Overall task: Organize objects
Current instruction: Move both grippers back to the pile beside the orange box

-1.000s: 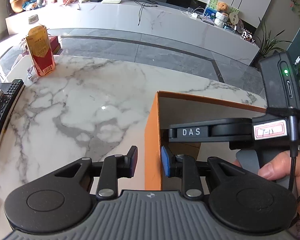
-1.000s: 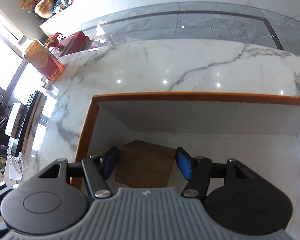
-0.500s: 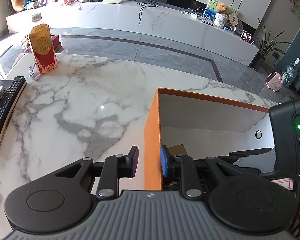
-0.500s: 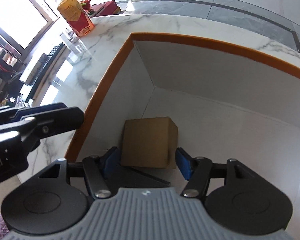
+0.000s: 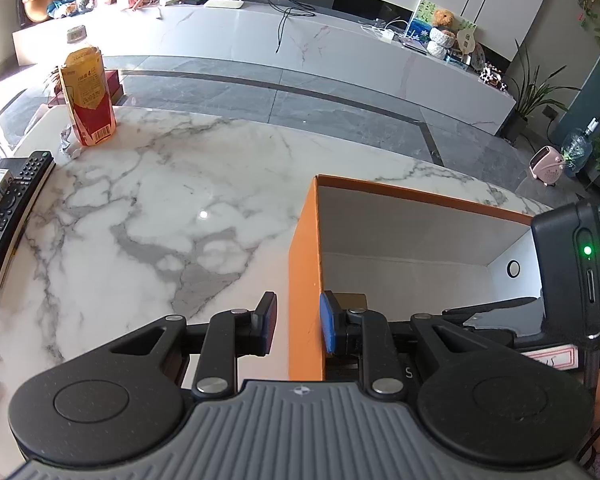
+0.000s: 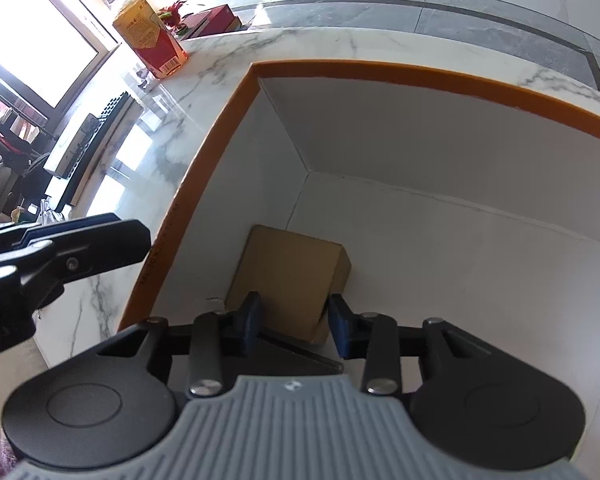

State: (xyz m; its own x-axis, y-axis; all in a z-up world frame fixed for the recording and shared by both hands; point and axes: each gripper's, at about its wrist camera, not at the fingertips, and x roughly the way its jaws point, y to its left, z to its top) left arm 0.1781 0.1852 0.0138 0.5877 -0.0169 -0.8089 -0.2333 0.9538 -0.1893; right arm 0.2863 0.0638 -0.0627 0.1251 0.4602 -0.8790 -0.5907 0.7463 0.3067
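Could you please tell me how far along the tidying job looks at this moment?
Done: the small brown cardboard box rests inside the orange-walled, white-lined storage box. In hand: the left gripper straddles that box's wall, open; the right gripper flanks the cardboard box. Left: the red-and-yellow drink carton and black remote remain outside.

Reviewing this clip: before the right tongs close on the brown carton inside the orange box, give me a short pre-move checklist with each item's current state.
1. Right tongs open around the brown carton: ok, one finger on each side.
2. Pads touching the carton: cannot tell; the gaps look slim.
3. Carton resting on the orange box floor: ok, near the left wall.
4. Left tongs straddling the box's left wall: ok, one finger outside, one inside.
5. Left tongs clamped on the wall: not ok, gaps show on both sides.
6. Room inside the box to lift the carton: ok, nothing else shows in it.
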